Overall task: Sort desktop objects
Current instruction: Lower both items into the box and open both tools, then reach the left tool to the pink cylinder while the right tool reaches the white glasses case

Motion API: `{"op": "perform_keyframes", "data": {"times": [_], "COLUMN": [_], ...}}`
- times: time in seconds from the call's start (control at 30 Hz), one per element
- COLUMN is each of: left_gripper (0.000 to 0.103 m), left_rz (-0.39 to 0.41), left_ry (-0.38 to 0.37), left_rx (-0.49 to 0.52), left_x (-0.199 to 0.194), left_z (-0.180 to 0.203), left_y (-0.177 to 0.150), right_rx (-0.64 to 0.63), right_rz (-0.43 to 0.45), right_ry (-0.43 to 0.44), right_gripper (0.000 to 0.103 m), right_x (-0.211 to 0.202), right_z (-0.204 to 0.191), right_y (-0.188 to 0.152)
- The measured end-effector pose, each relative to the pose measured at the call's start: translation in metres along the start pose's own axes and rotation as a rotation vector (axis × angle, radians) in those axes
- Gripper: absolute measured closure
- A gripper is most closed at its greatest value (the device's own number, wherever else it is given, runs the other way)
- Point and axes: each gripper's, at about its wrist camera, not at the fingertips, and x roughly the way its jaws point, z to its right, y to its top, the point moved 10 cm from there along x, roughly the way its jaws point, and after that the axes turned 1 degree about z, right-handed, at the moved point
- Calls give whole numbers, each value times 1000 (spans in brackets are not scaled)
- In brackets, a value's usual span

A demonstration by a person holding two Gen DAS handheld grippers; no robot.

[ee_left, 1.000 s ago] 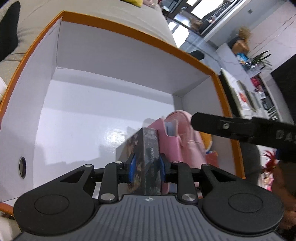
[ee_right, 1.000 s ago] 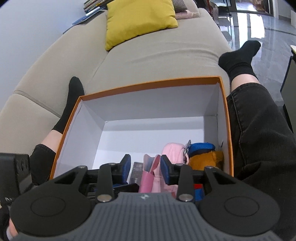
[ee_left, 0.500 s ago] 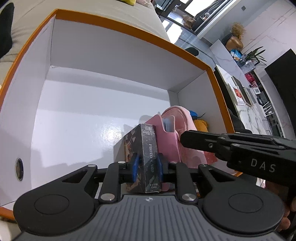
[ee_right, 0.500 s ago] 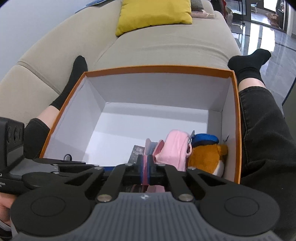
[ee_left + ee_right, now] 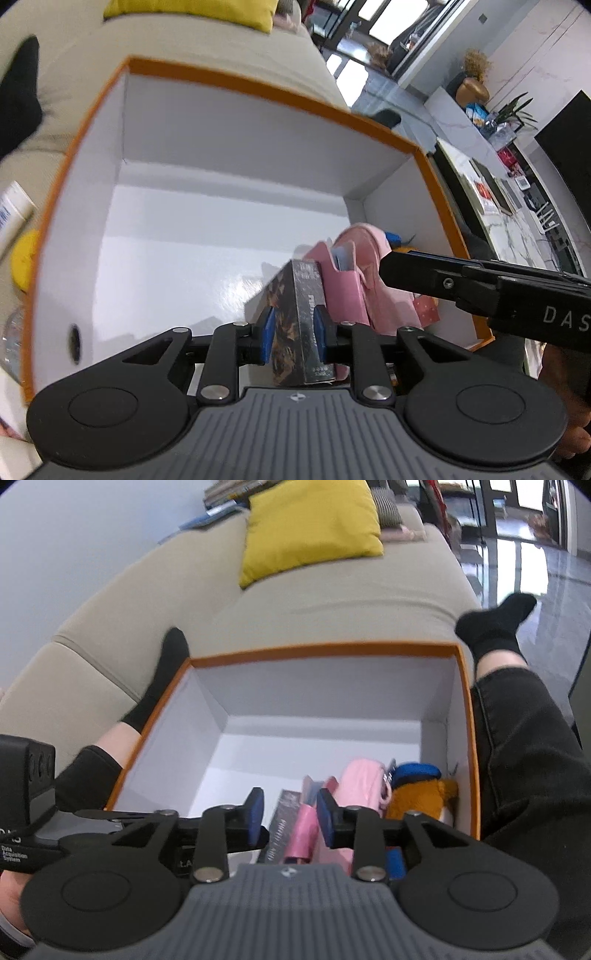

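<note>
1. An orange-rimmed white box sits on a beige sofa between the person's legs in black socks, with a yellow cushion further back.
2. Along the box's right side stand a pink pouch, a paler pink bag and a brown plush toy with a blue cap, packed close together.
3. The dark photo-card box stands upright on the box floor, touching the pink pouch on its right.
4. The left gripper has its blue pads on either side of the card box; whether they press it or sit just off it, I cannot tell.
5. The right gripper hovers above the pouch and card box with its jaws parted and nothing between them. In the left view its black body crosses in front of the pink things.
6. Half a second ago the right jaws were closed together on the pouch's edge; now they have spread. The left pads look slightly wider than before, and the card box is in the same place against the pouch.
</note>
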Motion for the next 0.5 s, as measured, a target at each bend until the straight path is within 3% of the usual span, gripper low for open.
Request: {"op": "perform_keyframes", "data": {"times": [0.27, 0.37, 0.5], "left_gripper": [79, 79, 73], "left_rz": [195, 260, 310], "left_ry": [39, 71, 141], "left_rx": [65, 87, 104], "left_x": [-51, -75, -103], "left_z": [3, -1, -15], "left_y": [18, 19, 14], "right_rx": [-103, -116, -172], "right_rz": [169, 203, 223], "right_ry": [-4, 37, 98], "right_gripper": [60, 49, 49], "right_x": [-10, -13, -15], "right_z": [-27, -41, -68], "right_y": [8, 7, 4]}}
